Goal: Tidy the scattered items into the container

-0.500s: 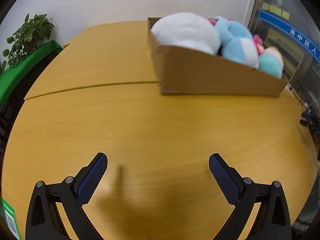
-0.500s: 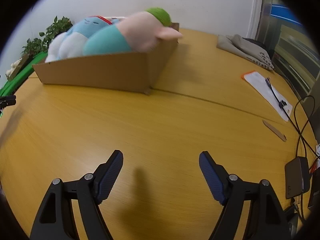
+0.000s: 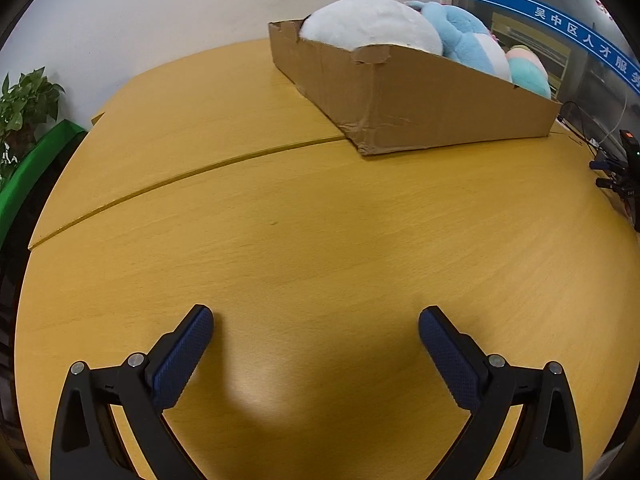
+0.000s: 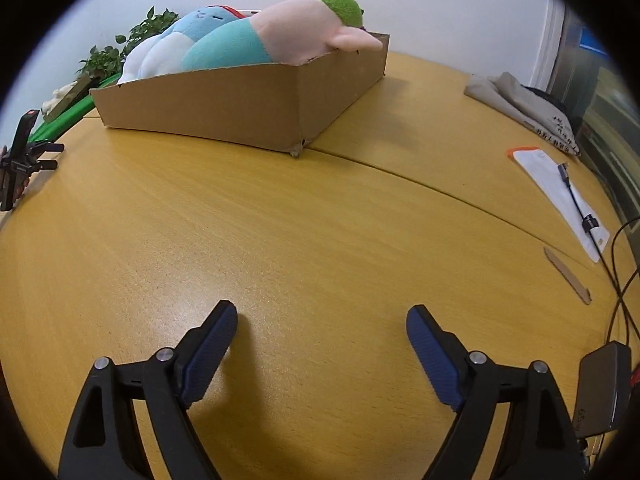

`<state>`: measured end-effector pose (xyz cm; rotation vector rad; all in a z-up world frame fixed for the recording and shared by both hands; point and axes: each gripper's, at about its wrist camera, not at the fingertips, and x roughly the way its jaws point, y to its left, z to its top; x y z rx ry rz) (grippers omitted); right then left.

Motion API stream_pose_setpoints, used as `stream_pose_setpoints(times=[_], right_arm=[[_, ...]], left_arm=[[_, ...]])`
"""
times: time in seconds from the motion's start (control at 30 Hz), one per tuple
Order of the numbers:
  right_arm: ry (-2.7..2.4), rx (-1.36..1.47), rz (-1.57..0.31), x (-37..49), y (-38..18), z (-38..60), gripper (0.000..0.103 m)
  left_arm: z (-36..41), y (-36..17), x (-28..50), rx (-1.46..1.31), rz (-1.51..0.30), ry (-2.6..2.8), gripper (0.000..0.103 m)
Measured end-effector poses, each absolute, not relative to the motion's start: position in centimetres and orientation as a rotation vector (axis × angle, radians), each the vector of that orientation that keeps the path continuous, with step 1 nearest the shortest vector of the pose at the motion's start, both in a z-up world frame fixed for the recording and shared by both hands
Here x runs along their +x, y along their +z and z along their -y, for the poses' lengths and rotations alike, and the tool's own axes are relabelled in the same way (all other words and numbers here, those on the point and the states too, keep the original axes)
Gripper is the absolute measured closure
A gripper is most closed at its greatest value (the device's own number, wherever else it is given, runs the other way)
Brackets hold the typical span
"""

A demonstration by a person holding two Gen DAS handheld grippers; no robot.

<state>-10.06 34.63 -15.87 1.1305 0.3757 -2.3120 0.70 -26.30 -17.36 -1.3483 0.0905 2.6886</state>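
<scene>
A cardboard box [image 3: 440, 112] stands far across the wooden table [image 3: 280, 220], upper right in the left wrist view. Inside lie a white plush [image 3: 368, 24], a blue plush [image 3: 468, 38] and a pink-and-teal plush [image 3: 528, 70]. My left gripper [image 3: 316, 320] hovers open over bare wood, nothing between its blue pads. In the right wrist view the same cardboard box [image 4: 240, 104] sits upper left, holding the pink-and-teal plush with a green top [image 4: 288, 36] and the blue plush [image 4: 204, 20]. My right gripper [image 4: 322, 318] is open too, empty above the table.
A potted plant [image 3: 24, 100] and green strip stand past the table's left edge. On the right lie folded grey cloth [image 4: 520, 104], a white sheet with a cable [image 4: 560, 196], a wooden stick [image 4: 568, 276] and a dark box [image 4: 600, 392]. A small stand [image 4: 20, 160] sits at left.
In both views the box sits differently: further right in the left wrist view, with a corner toward me, and nearer the middle in the right wrist view. Both grippers stay open and empty.
</scene>
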Motion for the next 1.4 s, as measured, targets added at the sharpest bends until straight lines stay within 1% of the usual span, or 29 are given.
stream_pose_setpoints(times=[0.07,0.1,0.13,0.17,1.4], right_arm=[[-2.295,1.129,-0.382,-10.2,-15.9,-34.8,0.012],[-2.294,1.136,-0.38,-10.3,-15.9,-34.9,0.008],[-2.291,1.143,-0.377,-10.6,-15.9,-35.0,0.0],[-2.284,1.154,-0.371,-10.7,-16.1,-35.1,0.0],[-2.199,1.117,-0.426,-10.4,-16.1,-36.1,0.0]], left_arm=[[26.2,-17.2,0.0,-1.356,-0.083,2.701,0.0],[26.3,-17.1,-0.4,-1.36,-0.078,2.706,0.0],[26.7,-17.0,-1.1,-1.366,-0.073,2.709,0.0],[27.1,-16.9,-1.7,-1.371,-0.068,2.711,0.0],[27.6,-17.1,-2.4,-1.373,-0.054,2.717,0.0]])
